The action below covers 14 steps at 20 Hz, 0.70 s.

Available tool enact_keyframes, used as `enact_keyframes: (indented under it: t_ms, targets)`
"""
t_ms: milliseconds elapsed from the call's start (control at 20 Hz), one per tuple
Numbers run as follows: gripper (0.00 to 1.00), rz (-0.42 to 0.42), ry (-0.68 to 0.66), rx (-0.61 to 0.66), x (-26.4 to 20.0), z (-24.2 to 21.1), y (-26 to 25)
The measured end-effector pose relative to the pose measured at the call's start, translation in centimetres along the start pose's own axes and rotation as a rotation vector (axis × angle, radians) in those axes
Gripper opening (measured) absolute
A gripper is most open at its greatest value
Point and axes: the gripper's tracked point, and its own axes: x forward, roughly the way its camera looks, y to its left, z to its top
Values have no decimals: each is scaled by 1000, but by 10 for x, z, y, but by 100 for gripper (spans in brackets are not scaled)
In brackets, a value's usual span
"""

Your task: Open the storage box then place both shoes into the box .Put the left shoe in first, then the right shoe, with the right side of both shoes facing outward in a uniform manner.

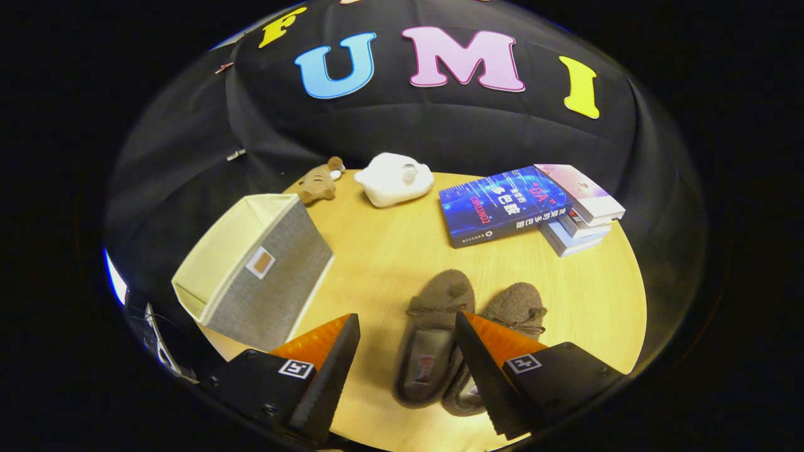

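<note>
Tongs (408,326) released above brown slippers (440,339), grey storage box (264,270) with blank tag, books (521,207) beyond

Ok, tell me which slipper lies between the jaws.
The left-hand slipper, next to the box side: it lies in the gap of the open gripper. The other slipper is partly hidden behind the right jaw.

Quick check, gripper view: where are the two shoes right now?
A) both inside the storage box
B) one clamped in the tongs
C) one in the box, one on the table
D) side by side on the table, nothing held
D: both shoes lie side by side on the table, the open tongs above them gripping nothing, and the storage box stands apart to their left, empty as far as visible.
</note>
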Motion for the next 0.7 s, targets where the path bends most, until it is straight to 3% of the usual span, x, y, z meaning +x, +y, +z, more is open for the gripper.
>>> enact_keyframes:
  t_ms: [150,300,500,700]
  targets:
    - [82,-36,57,-46,21,-21,-20]
    - [81,-69,108,-115,40,-37,-33]
    - [71,-98,144,-179,64,-50,-41]
    - [47,-193,157,-152,78,-51,-59]
